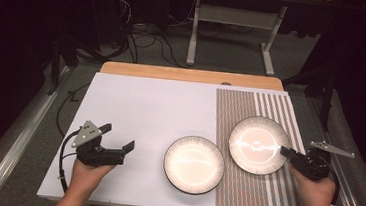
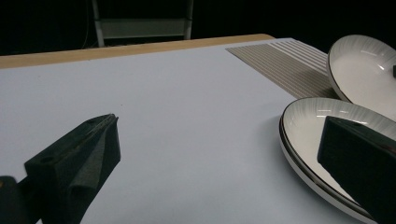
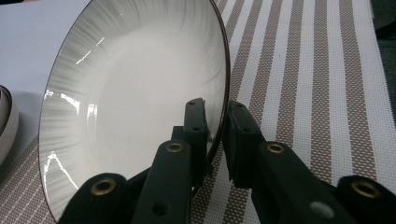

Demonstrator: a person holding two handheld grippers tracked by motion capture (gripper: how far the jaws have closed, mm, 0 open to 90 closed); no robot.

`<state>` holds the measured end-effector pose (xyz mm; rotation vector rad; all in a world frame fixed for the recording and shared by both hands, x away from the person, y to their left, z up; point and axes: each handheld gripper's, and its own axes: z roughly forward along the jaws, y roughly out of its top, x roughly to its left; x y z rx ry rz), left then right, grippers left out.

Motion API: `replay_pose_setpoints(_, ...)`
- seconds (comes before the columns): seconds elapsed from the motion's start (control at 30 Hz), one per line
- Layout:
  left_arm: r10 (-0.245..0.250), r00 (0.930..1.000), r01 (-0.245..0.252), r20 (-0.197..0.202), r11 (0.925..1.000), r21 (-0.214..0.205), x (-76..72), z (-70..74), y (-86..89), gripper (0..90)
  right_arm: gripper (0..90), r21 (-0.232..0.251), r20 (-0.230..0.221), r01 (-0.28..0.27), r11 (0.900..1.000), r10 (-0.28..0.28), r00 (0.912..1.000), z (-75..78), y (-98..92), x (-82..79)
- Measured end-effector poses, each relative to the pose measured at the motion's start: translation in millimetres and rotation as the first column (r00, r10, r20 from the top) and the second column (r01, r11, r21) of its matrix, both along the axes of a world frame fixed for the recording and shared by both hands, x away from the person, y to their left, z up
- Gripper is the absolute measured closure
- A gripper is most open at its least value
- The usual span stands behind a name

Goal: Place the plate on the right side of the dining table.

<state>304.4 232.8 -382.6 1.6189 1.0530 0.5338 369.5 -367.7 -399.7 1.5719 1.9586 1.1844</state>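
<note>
At the right of the high view, on the striped mat (image 1: 264,185), the right plate (image 1: 258,145) is sitting with the right gripper (image 1: 285,151) clamping its near-right rim. The right gripper view is showing this closely: the two black jaws are standing narrow with the dark rim between them, one jaw inside the dish and one outside, and the right plate (image 3: 140,102) is appearing tilted across that frame, though I cannot tell whether it is lifting off the mat.

Just left of it, at lower centre of the high view, the left plate (image 1: 194,164) is lying flat, mostly on the white tabletop (image 1: 140,109) with its right edge reaching the mat. The two rims are sitting very close, and I cannot say whether they are touching.

Both plates are holding nothing; only glare is showing on the glaze.

Farther left, at the lower left of the high view, the left gripper (image 1: 117,140) is hovering with its jaws spread wide and nothing between them, well apart from the left plate.

Judging from this, the work looks to be in its middle: the left plate seems already let go and placed, while the right plate is being gripped and probably awaiting a move, perhaps stacking or repositioning.
</note>
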Motion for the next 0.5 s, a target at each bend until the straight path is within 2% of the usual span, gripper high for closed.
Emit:
replay_pose_setpoints(0.13,-0.007,1.0,0.007,0.004,0.9998,0.019,1.1,-1.0,-0.1,0.2,82.2,0.006,-0.028,0.022,0.9997,-0.022,0.9994,1.0,2.4,5.0)
replay_pose_setpoints(0.3,0.024,0.9991,-0.025,0.035,0.9983,0.053,-0.7,0.6,-1.3,0.2,81.1,0.012,-0.063,0.047,0.9988,-0.046,0.997,-2.5,2.2,11.1)
replay_pose_setpoints(0.5,0.018,0.9986,-0.021,0.049,0.9978,0.063,-3.2,1.6,0.1,0.2,81.0,0.041,-0.098,0.089,0.9952,-0.084,0.9916,-6.6,2.0,17.1)
